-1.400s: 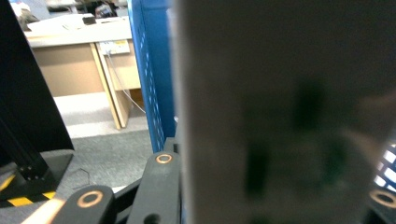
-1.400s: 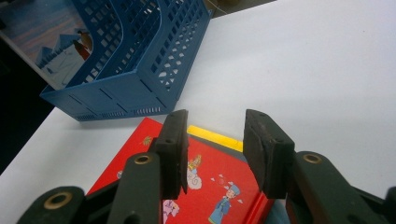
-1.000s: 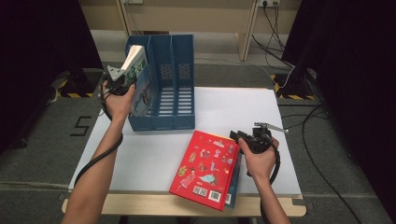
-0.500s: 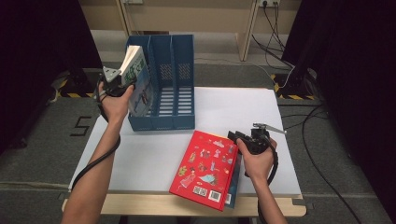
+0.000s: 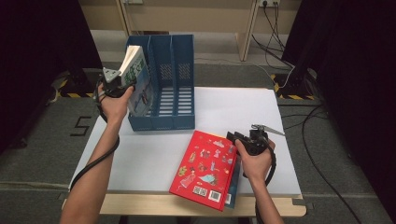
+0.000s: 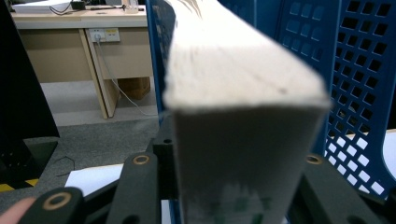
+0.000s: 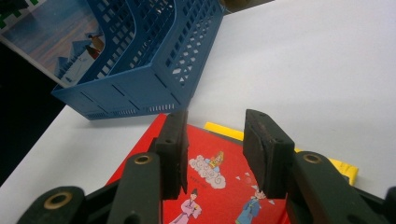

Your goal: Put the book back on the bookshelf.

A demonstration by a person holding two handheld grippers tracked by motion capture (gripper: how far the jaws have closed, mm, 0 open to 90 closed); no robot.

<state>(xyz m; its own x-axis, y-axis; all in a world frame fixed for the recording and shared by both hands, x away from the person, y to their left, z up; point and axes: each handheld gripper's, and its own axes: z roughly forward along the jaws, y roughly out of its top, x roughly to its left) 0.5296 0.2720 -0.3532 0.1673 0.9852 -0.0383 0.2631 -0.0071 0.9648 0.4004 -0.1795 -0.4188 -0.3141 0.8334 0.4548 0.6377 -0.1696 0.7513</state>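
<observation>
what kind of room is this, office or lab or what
Probably a lab or studio set up for recording: a white table on grey carpet, black curtains at both sides, cables across the floor, and a wooden desk behind.

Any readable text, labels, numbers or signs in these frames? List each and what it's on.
"5": dark mark on the grey floor left of the table.
Red book: codes and small print on its cover near the table's front edge, too small to read.
Book in the left gripper, standing in the blue file rack: green cover lettering, too blurred to read.
Wall sockets: no legible label.
</observation>
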